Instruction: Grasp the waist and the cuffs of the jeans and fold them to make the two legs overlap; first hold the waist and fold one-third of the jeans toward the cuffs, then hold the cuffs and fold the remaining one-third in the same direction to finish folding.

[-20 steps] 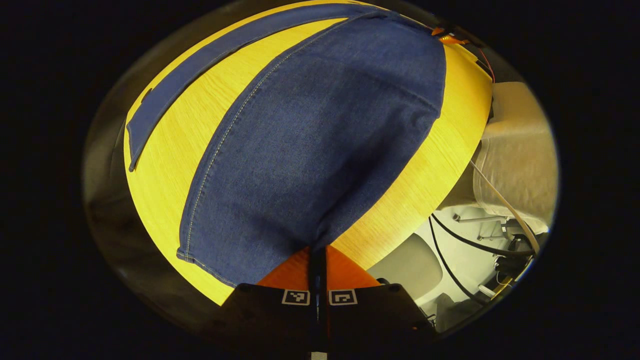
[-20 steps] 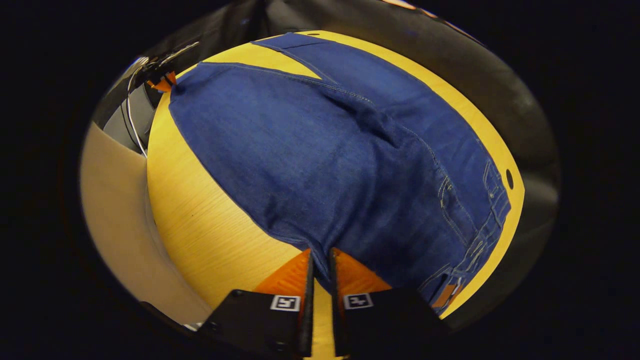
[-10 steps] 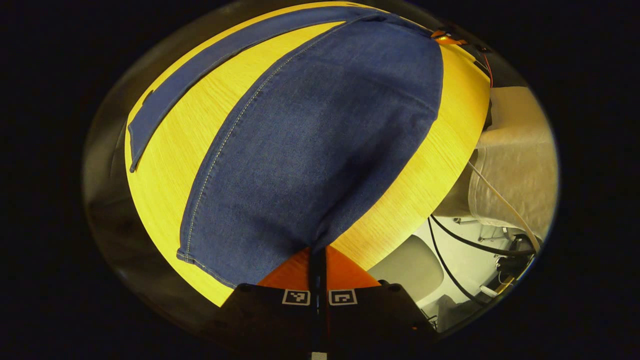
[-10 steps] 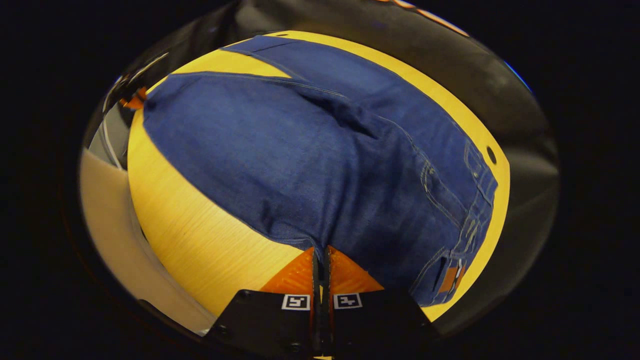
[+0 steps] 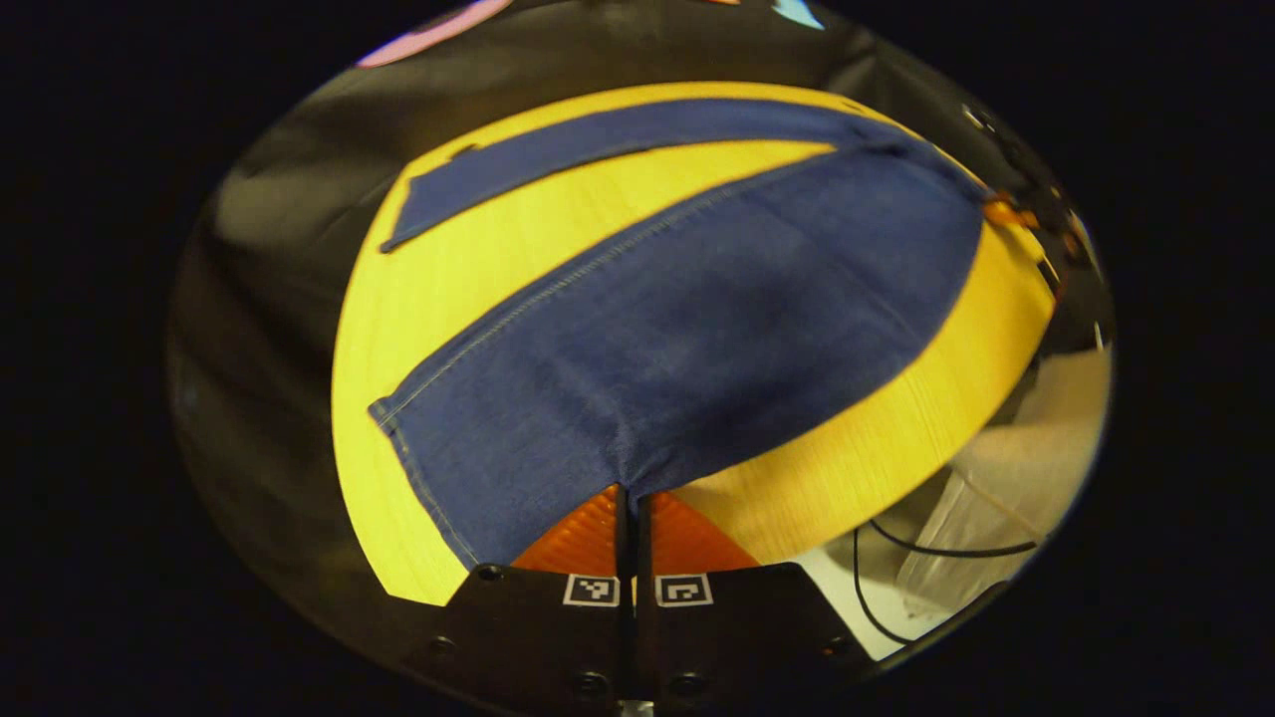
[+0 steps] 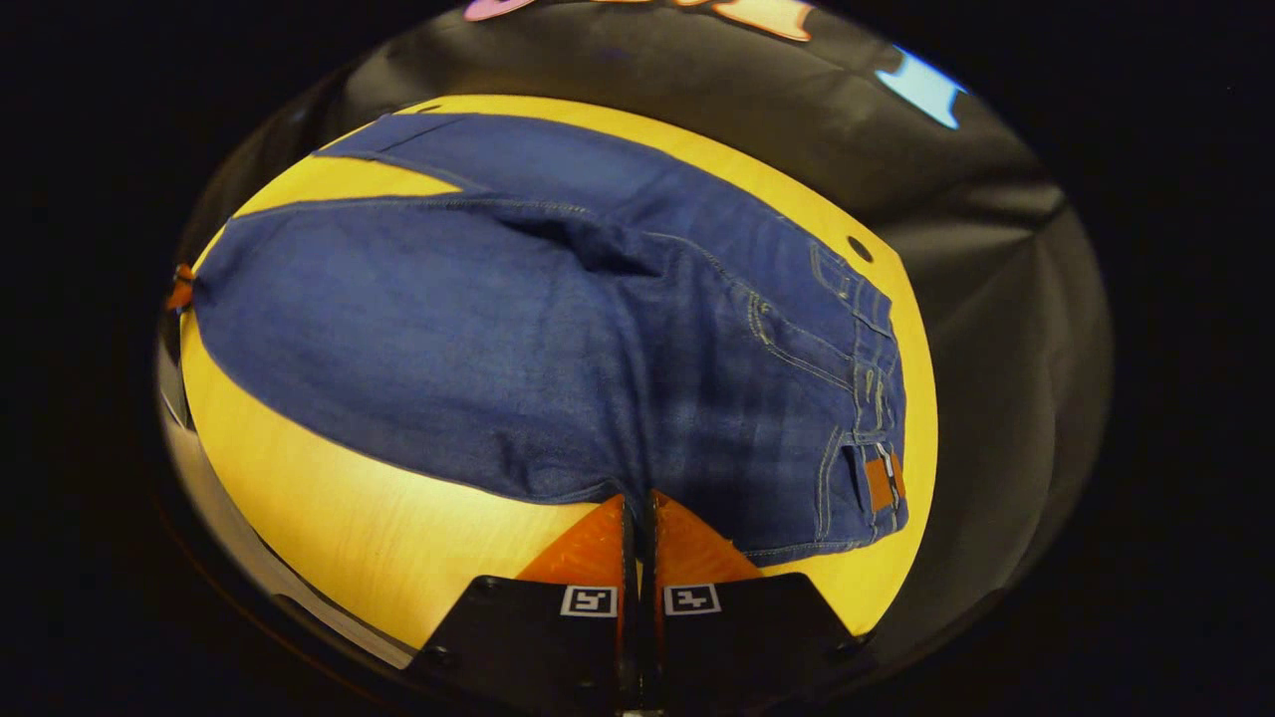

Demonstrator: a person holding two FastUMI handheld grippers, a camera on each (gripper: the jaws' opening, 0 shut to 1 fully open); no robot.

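Two grippers, both clamped on the near edge of the jeans (image 5: 687, 339), which lie spread on the yellow wooden table (image 5: 468, 259). Left gripper (image 5: 631, 498): fingers pressed together with denim pinched between them, at the near edge of one leg close to its cuff (image 5: 418, 468), whose hem runs down to the left of the fingers. That leg stretches away across the table; the other leg (image 5: 598, 144) lies flat farther back, with a wedge of bare tabletop between the two, and they meet at the far right. Right gripper (image 6: 638, 503): fingers likewise closed on the fabric, at the near edge of the jeans just left of the waist (image 6: 877, 398), where a pocket (image 6: 797, 334) with pale stitching and a small brown patch (image 6: 882, 483) show. In the right gripper view the near leg runs off to the left and the left gripper's tip (image 6: 181, 289) is at its far end. A small dark hole (image 6: 859, 249) sits in the tabletop just beyond the waist. Cables (image 5: 926, 548) hang past the table edge in the left gripper view.
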